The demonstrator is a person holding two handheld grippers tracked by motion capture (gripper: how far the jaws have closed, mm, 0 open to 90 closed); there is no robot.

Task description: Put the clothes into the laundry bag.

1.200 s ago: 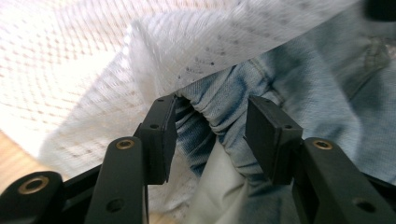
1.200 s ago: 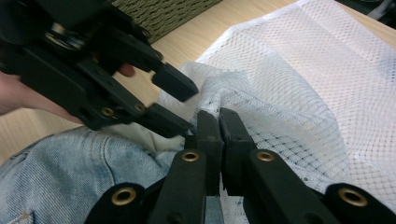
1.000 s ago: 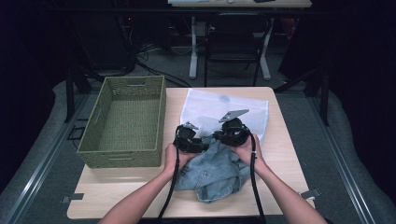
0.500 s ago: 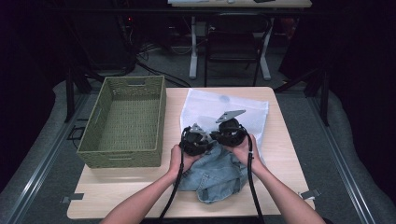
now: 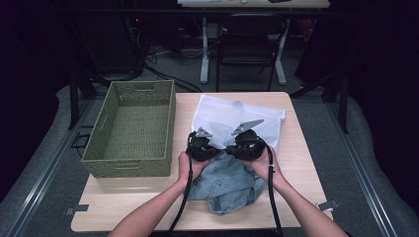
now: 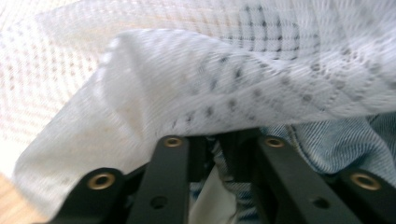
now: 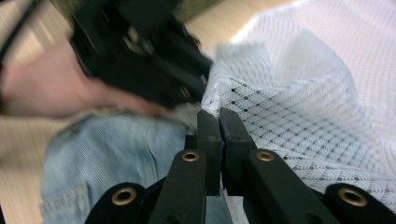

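stage: bagging jeans, early | left claw [image 6: 212, 144] and right claw [image 7: 219, 122] pinched on mesh bag [image 5: 237, 116] edge | jeans [image 5: 227, 182] mostly outside bag | basket [image 5: 131, 128] left of bag

High view: fixed above the near side of the table [image 5: 128, 207], facing forward and down, far enough to take in the whole tabletop and floor beyond. Left gripper view: rides the left gripper [image 6: 218, 140], looking along its jaws, pressed close to the white mesh bag [image 6: 187, 84] and denim garment [image 6: 336, 140]. Right gripper view: rides the right gripper [image 7: 218, 122], equally close, the left gripper upper left. All three views share bag edge and denim.
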